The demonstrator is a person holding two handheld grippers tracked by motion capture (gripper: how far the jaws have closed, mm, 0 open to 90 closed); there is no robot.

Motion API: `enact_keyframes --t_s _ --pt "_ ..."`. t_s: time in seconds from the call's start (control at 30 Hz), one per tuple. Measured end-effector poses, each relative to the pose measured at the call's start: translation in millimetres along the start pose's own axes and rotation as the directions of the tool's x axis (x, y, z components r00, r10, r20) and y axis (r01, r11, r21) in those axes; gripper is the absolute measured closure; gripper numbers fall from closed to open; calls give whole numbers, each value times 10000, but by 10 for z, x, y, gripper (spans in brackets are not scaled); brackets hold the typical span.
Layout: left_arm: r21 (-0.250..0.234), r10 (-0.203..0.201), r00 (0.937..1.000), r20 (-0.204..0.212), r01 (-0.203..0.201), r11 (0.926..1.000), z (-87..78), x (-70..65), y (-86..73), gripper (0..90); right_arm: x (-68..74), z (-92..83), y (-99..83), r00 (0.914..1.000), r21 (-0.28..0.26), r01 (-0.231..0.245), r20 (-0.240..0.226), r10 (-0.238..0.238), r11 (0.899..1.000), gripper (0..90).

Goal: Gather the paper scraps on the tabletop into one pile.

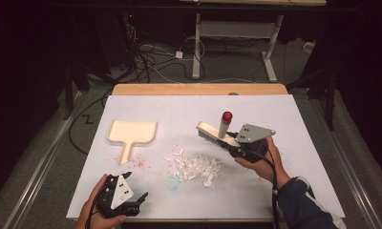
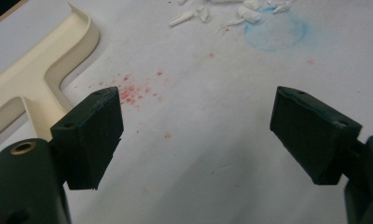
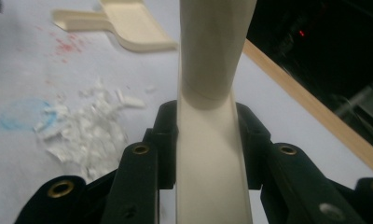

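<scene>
the high view looks down on a desk (image 1: 294, 143) covered with a white sheet, where the right tongs (image 1: 233, 143), held in the person's right hand (image 1: 263, 160), grip a cream brush (image 1: 217, 133) by its flat back. the brush is tilted, its dark bristles facing down toward the sheet and its round handle with a red cap (image 1: 227, 116) sticking upward. just left of and below the brush lies a loose pile of white scraps (image 1: 196, 167), and a faint blue smudge (image 1: 175, 183) sits at the pile's lower left edge. a cream dustpan (image 1: 131, 133) lies flat on the left half of the desk, well apart from the brush, its handle pointing toward the person, with a scatter of red specks (image 1: 140, 163) just beside that handle. the left tongs (image 1: 140, 200) rest low near the front edge of the desk in the left hand (image 1: 96, 210), holding nothing. in the left gripper view the two black jaws stand wide apart over bare sheet, with the dustpan's handle to their left and the red specks and blue smudge ahead. in the right gripper view the jaws are clamped on either side of the brush's cream body, the handle rising straight ahead, with the scrap pile to the left.
</scene>
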State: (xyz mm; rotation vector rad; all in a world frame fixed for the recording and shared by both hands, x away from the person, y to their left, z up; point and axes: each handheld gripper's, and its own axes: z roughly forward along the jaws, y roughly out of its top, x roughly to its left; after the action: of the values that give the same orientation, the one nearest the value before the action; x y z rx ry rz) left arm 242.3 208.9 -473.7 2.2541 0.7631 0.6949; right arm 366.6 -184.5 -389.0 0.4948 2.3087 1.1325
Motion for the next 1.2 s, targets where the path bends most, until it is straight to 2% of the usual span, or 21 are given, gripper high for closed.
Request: enact_keyframes --t_s 0.1,0.2,0.3,0.4,0.5,0.57,0.63,0.7,0.77,0.87,1.0,1.03,1.1,1.13,1.2 --pt "-19 25 10000 55 -25 10000 3 2 5 162 10 -81 -115 9977 502 -474 512 448 9976 682" --pt "-31 73 9999 122 -73 10000 16 3 12 162 39 -149 -253 9937 1142 -907 761 824 9893 682" --pt "-1 153 9997 189 -153 9999 31 -1 24 162 83 -202 -337 9900 1598 -947 1189 761 9826 682" --pt "20 211 9994 260 -211 9998 47 -5 36 162 126 -244 -435 9779 1915 -1294 1872 932 9729 682" --pt "56 286 9990 352 -288 9996 63 -9 51 162 136 -239 -518 9711 2057 -1701 2009 1285 9637 682" --pt "54 323 9987 401 -326 9995 78 -17 61 162 127 -243 -532 9714 1953 -1889 1808 1540 9624 681" --pt "78 353 9984 438 -357 9993 88 -22 67 162 140 -241 -526 9715 1997 -1914 1781 1565 9610 682" --pt "83 330 9985 430 -334 9994 97 -19 77 162 153 -220 -527 9713 1918 -2177 1392 1931 9570 681" --pt "-17 195 9988 442 -194 9998 95 -12 91 162 198 -180 -505 9724 1950 -2119 1398 1867 9576 681" --pt "-76 134 9991 414 -131 9999 89 -11 100 162 282 -102 -445 9735 1937 -2166 1169 1967 9568 680" --pt "-117 83 9990 435 -78 9999 94 -4 96 162 379 -12 -342 9649 1408 -2587 843 2488 9556 682" --pt "-110 88 9990 438 -83 9999 94 -2 97 162 412 34 -306 9657 1408 -2571 752 2486 9561 682" --pt "-128 89 9990 444 -84 9999 95 -3 96 162 504 152 -222 9722 1415 -2286 846 2183 9632 682" --pt "-134 98 9990 445 -92 9999 95 -3 96 162 528 208 -187 9753 1435 -2179 696 2098 9654 681" --pt "-117 102 9989 448 -97 9999 100 1 99 162 569 282 -125 9756 1360 -2158 711 2077 9669 682"
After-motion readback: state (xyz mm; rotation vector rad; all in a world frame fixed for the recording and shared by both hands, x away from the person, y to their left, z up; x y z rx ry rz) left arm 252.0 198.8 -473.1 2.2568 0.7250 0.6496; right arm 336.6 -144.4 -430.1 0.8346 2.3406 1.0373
